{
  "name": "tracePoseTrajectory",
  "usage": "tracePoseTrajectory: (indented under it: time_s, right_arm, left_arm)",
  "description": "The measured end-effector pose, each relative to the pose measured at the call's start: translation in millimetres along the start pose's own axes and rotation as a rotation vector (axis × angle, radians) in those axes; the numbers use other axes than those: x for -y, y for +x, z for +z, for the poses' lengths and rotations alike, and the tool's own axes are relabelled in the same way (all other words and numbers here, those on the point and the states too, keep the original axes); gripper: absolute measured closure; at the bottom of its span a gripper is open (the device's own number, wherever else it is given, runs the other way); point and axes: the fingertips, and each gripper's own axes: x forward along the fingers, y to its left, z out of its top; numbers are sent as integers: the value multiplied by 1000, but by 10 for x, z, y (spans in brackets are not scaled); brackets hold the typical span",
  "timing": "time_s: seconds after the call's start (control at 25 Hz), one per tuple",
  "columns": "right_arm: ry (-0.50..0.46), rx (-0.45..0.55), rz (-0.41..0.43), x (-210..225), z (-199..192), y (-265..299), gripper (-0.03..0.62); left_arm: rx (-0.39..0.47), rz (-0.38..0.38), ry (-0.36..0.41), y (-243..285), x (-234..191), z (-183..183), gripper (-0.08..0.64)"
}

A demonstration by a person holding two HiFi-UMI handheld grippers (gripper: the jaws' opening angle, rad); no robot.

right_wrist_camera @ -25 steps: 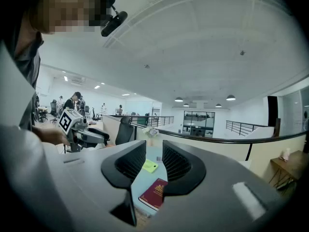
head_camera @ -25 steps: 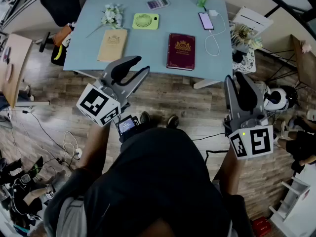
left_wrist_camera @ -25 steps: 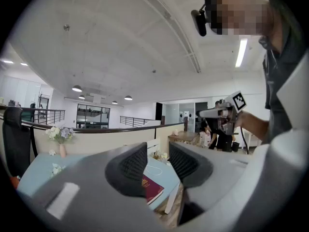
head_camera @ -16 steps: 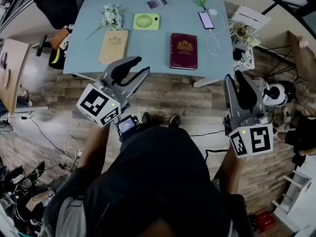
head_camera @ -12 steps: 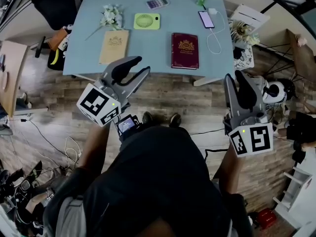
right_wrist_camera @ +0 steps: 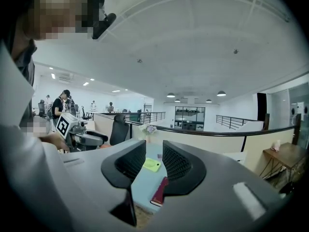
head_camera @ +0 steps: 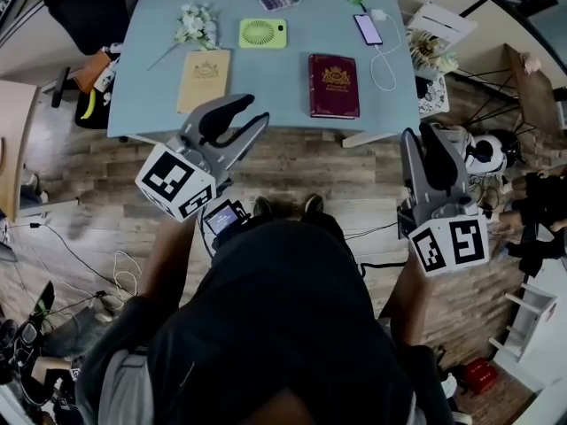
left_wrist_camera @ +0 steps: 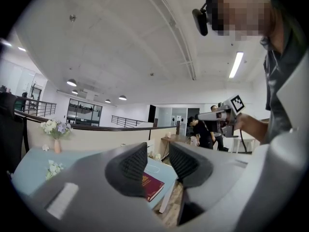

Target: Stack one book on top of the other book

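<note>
Head view: the tan book (head_camera: 205, 81) and maroon book (head_camera: 334, 86) lie flat, well apart, on the blue worktop (head_camera: 266, 69). The left hand-held gripper (head_camera: 244, 120) and right hand-held gripper (head_camera: 423, 144) hover short of its near edge.

Left gripper view: jaws apart, empty.

Right gripper view: jaws narrowly parted, empty.

A flat book offers only a thin edge, so a shallow pinch could slip or shove it toward the charging cable (head_camera: 385, 65).

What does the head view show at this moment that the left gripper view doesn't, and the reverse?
Only the head view: the tan book, green fan, calculator and phone.

Only the left gripper view: ceiling lights and bystanders in the background.

Both: the red book lying unstacked on the blue table, the left gripper with jaws apart and empty, and the right gripper.
</note>
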Motion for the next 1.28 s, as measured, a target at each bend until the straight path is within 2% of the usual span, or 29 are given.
tracePoseTrajectory:
  time_s: [0.2,0.4,0.96,1.28]
  right_arm:
    - [4,-17,-4,45,-3,51,483]
    - [9,-7,33,211,-69,179,483]
    - [54,12,183,1164,-211,735,483]
    - [76,-2,264,1523,-302,1088,483]
  left_arm:
    - [5,-2,-11,27,-23,19,364]
    - [-5,34,-3,163,-46,-18,364]
    - [-74,175,6,987,-73,-7,364]
    - [-107,235,-5,1386,-160,-21,364]
